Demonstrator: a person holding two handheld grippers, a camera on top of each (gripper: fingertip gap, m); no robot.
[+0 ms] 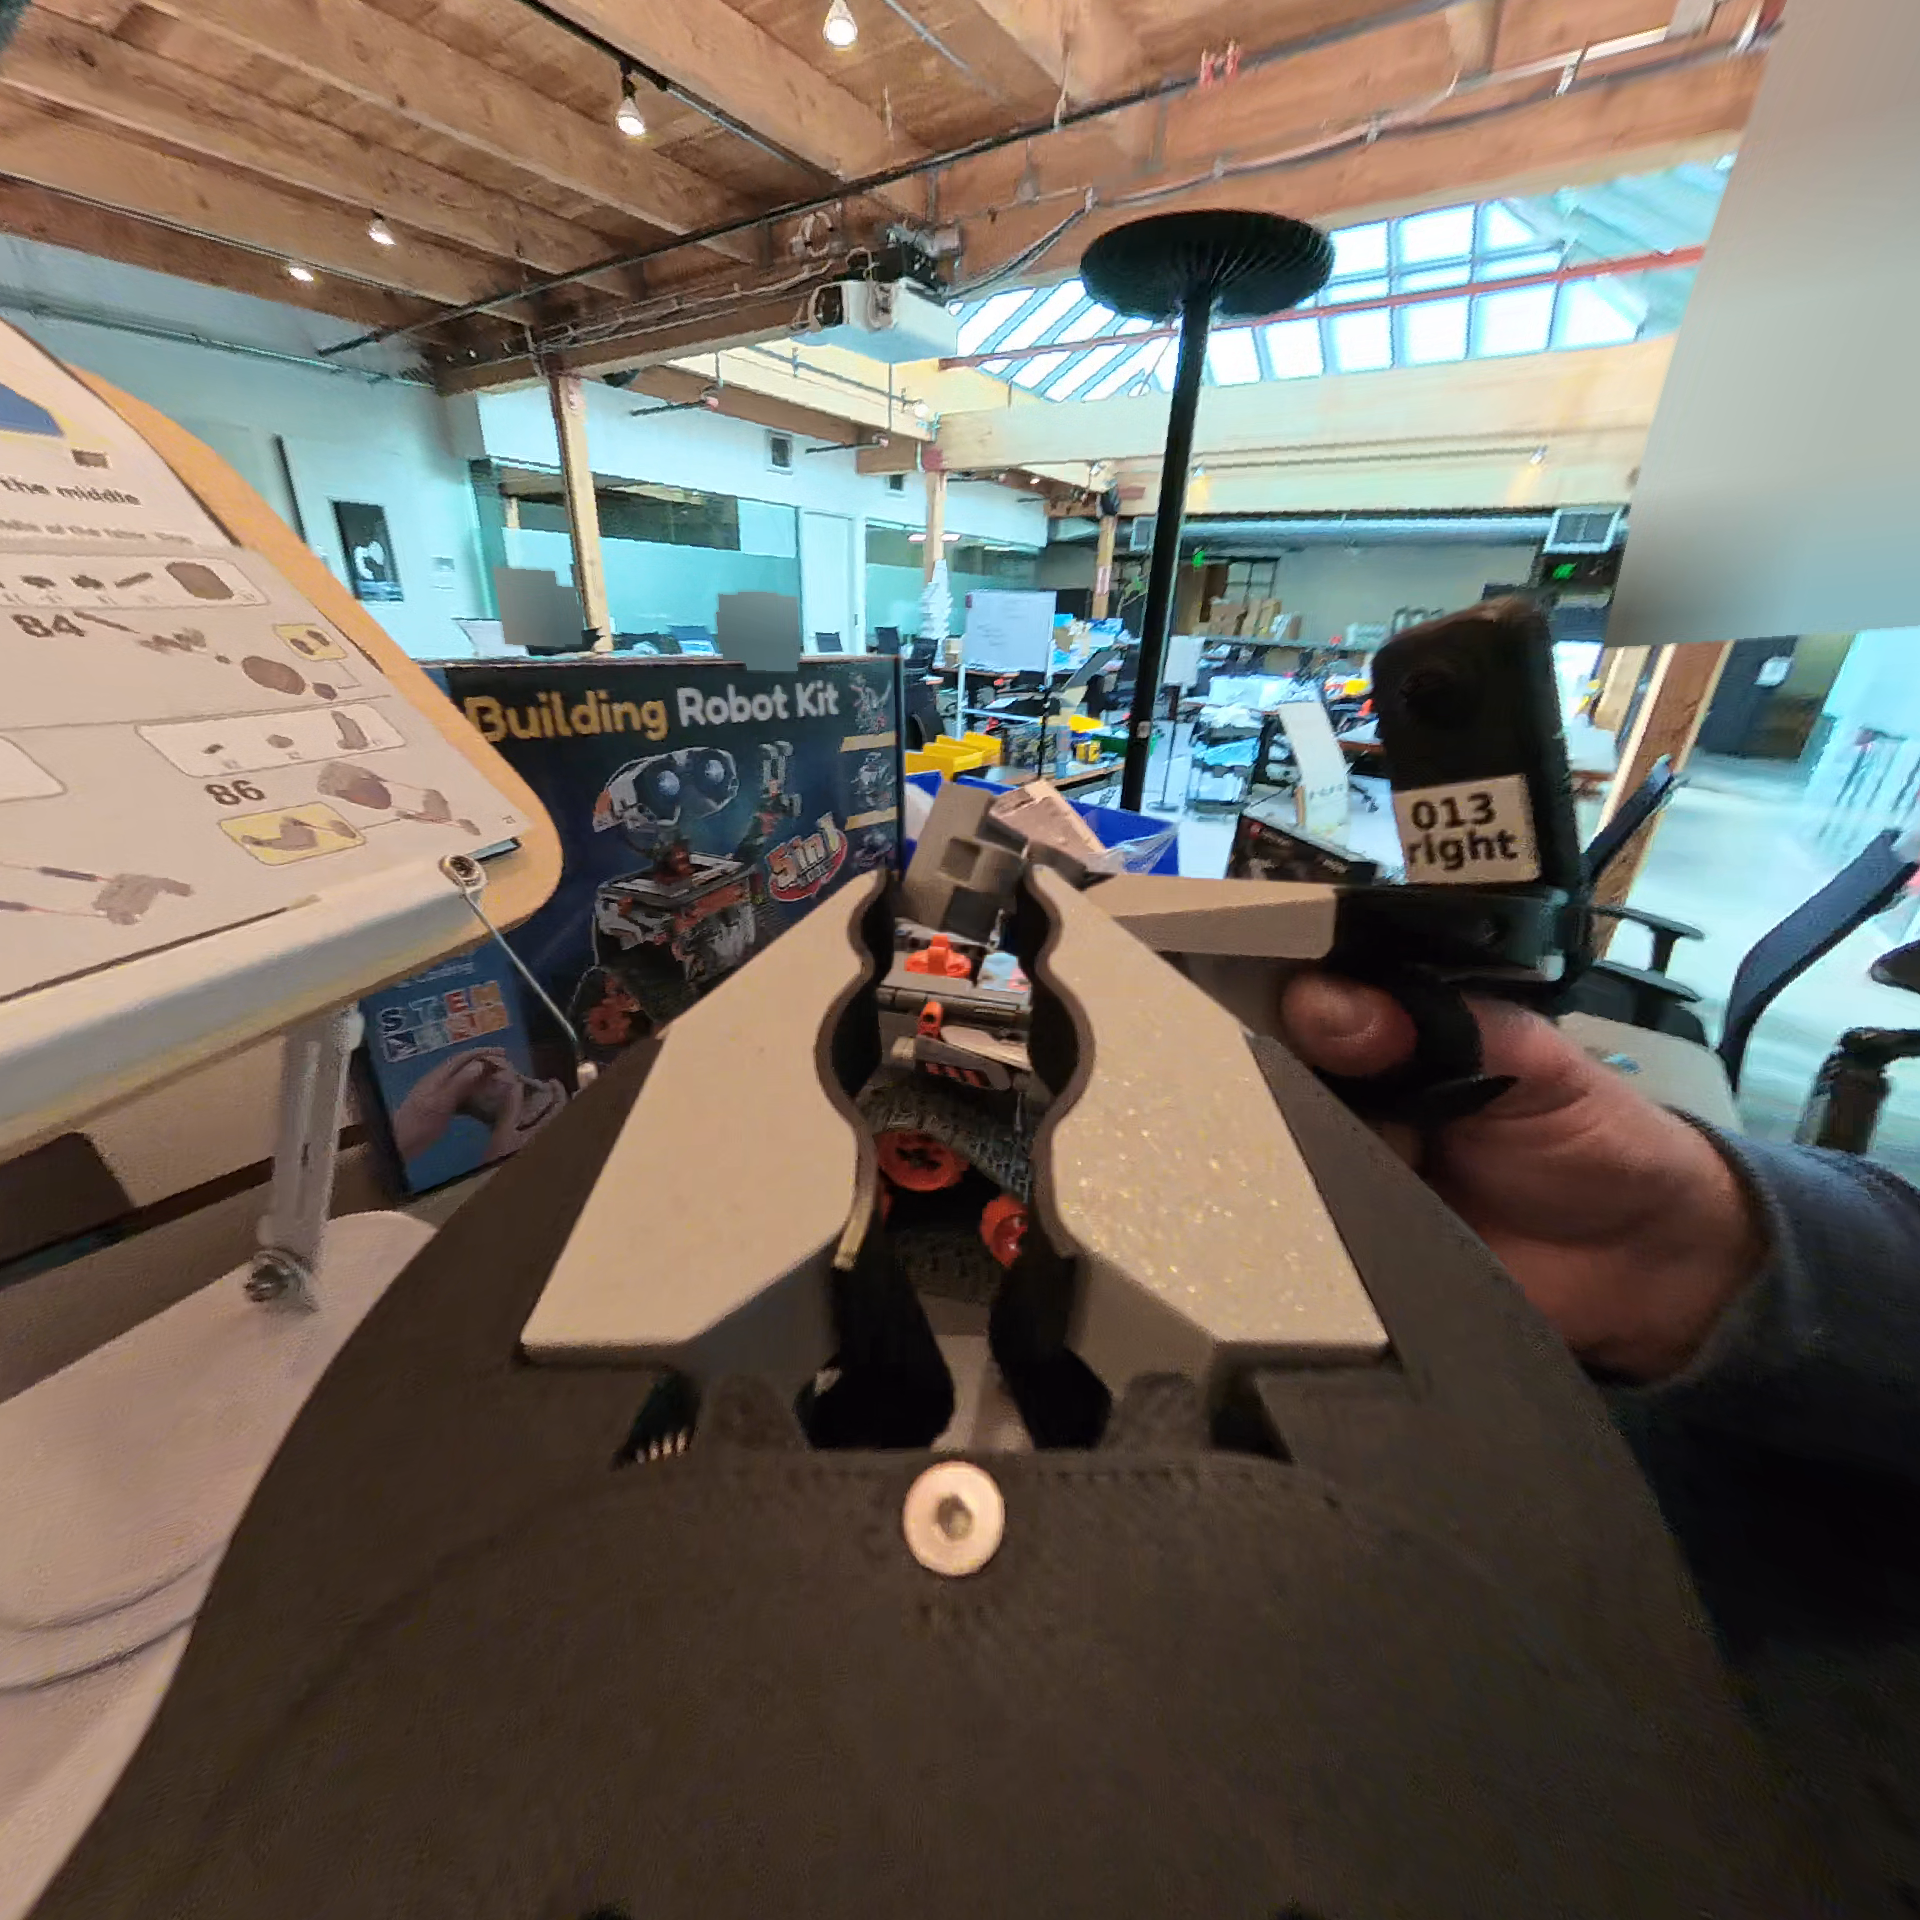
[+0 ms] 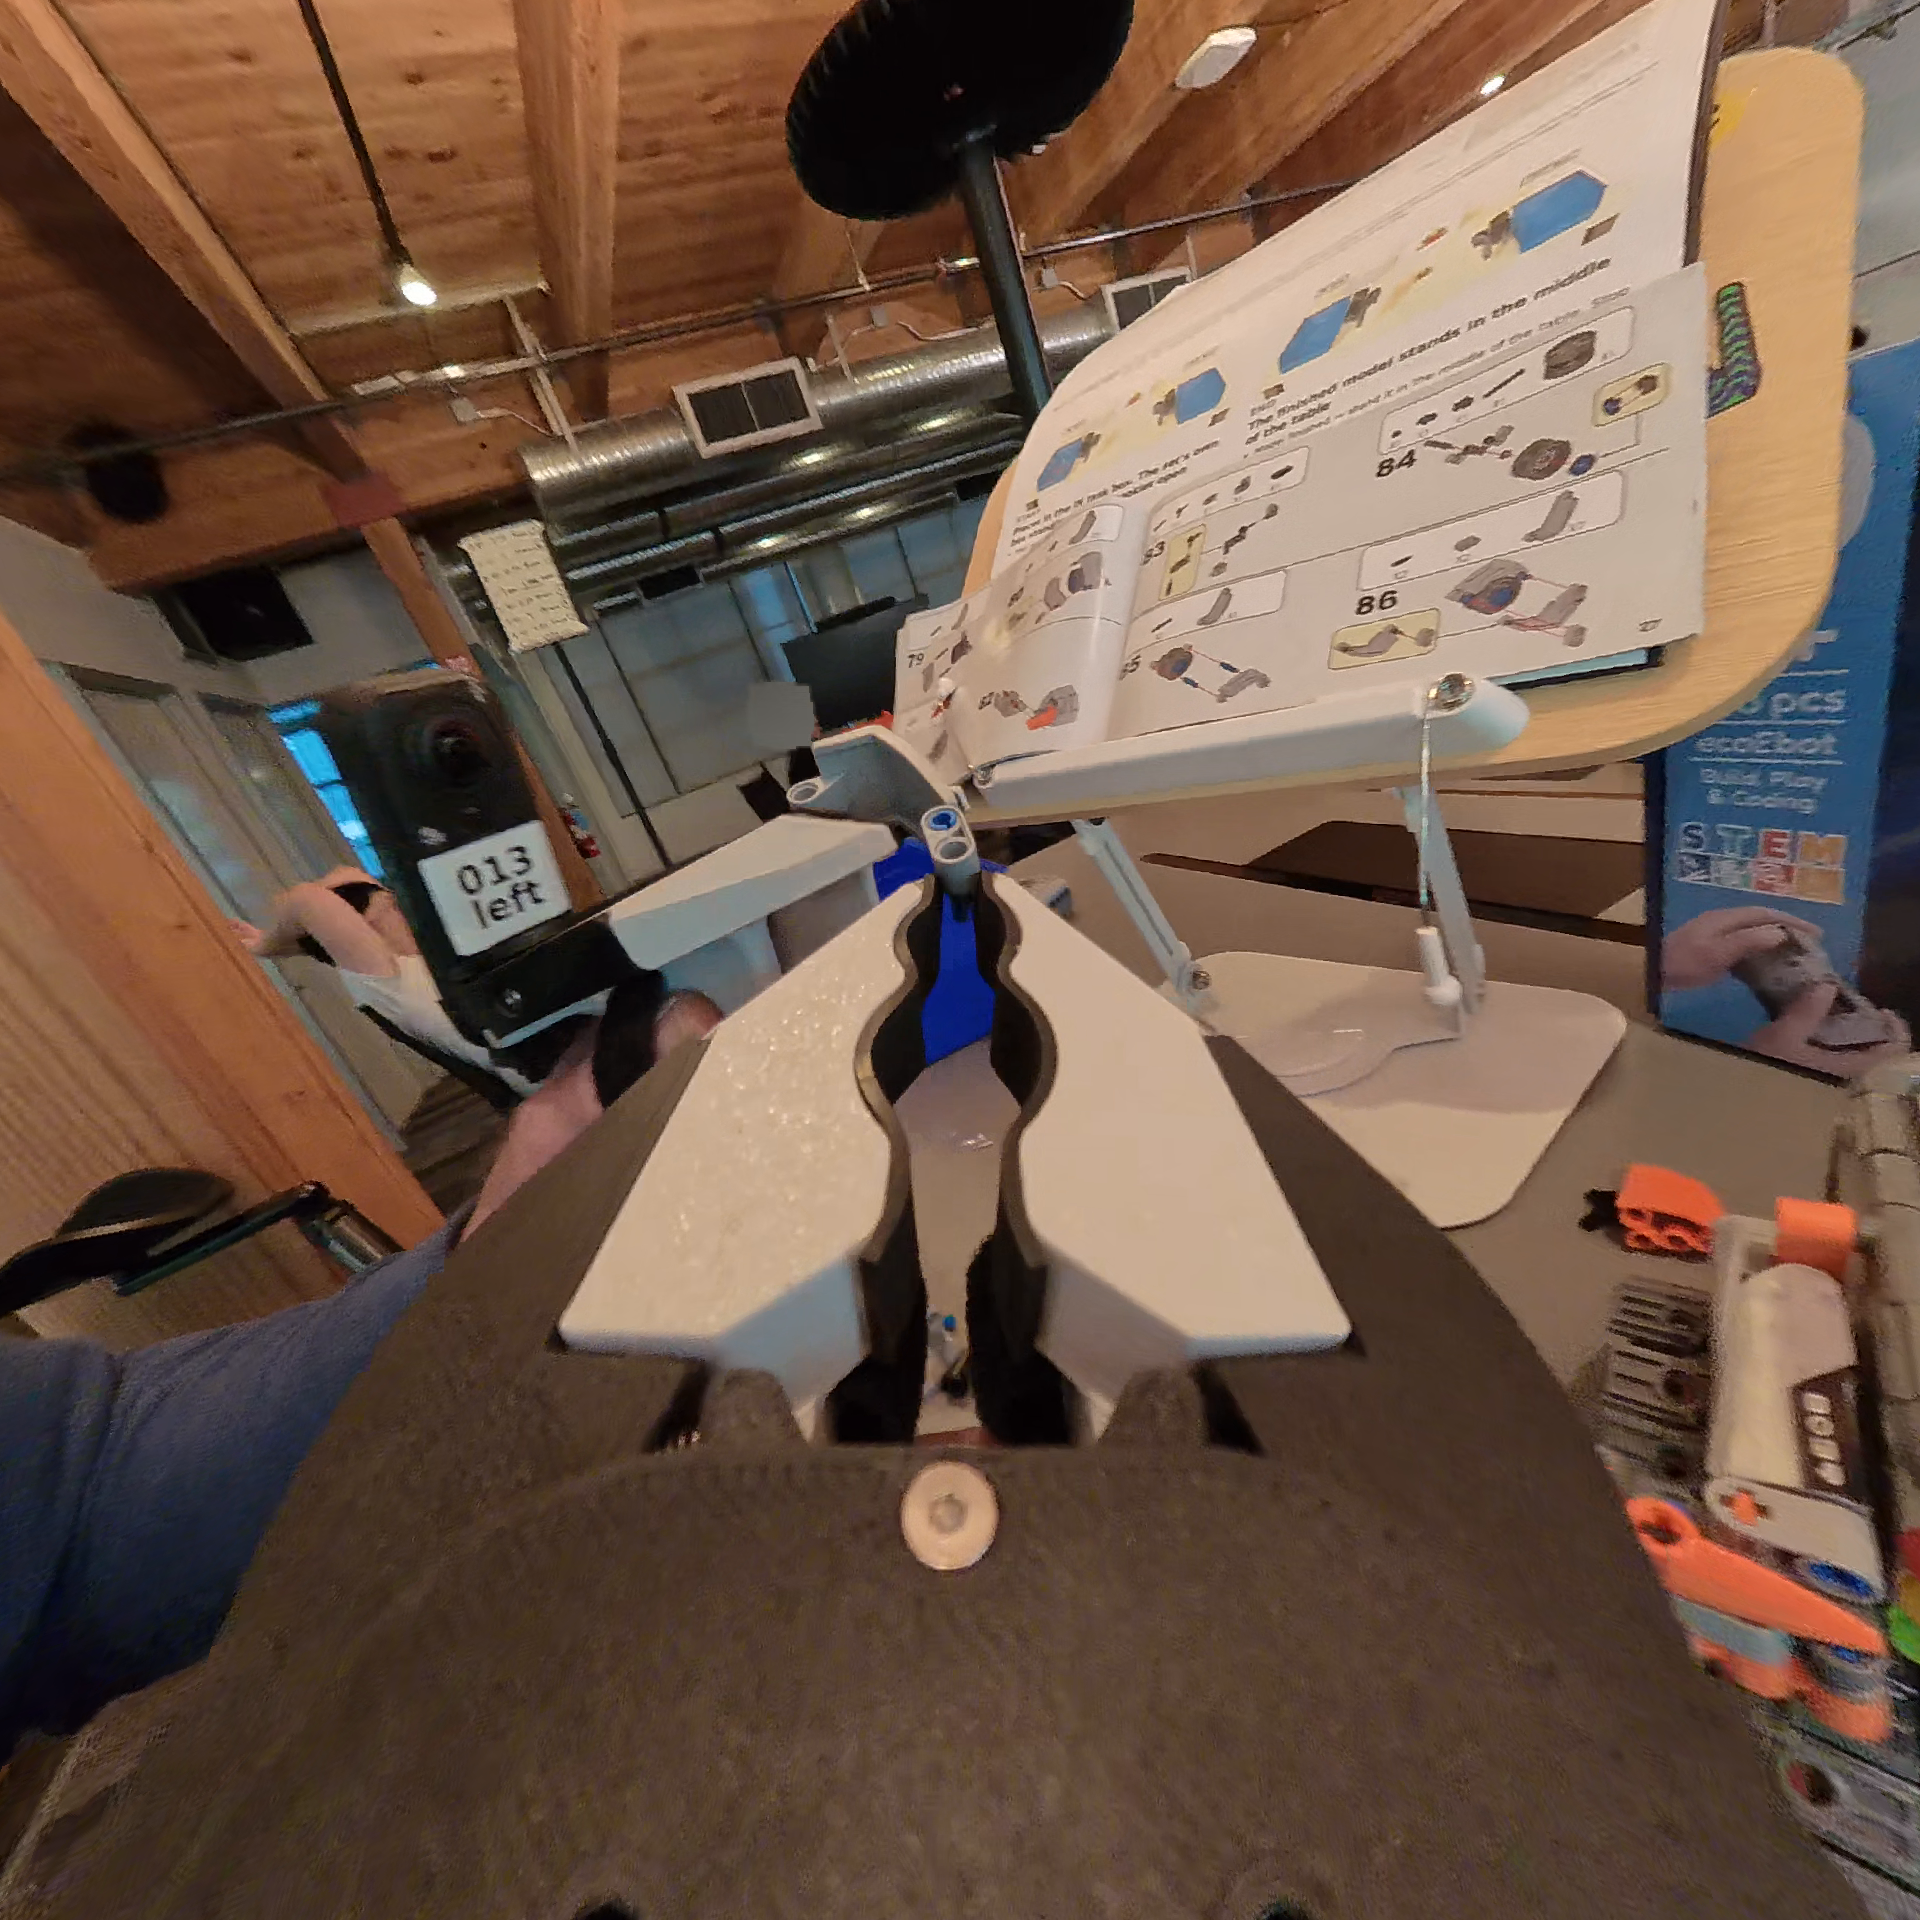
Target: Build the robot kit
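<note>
Grey beam piece (image 2: pixel 951 836), holed end up, pinched at the tips of the right gripper (image 2: pixel 954 894), centre frame; its lower part hidden between the fingers. Left gripper (image 1: pixel 951 894): fingers narrowly apart, nothing seen clamped; a grey-and-orange toy robot model (image 1: pixel 940 1081) shows only through the gap beyond, mostly hidden. Instruction booklet (image 2: pixel 1403 499) on white stand (image 2: pixel 1455 1029), upper right; kit box (image 1: pixel 665 831) cut off behind

Grey-fingered gripper (image 1: pixel 951 894), black body, blue sleeve (image 2: pixel 156 1475)
</note>
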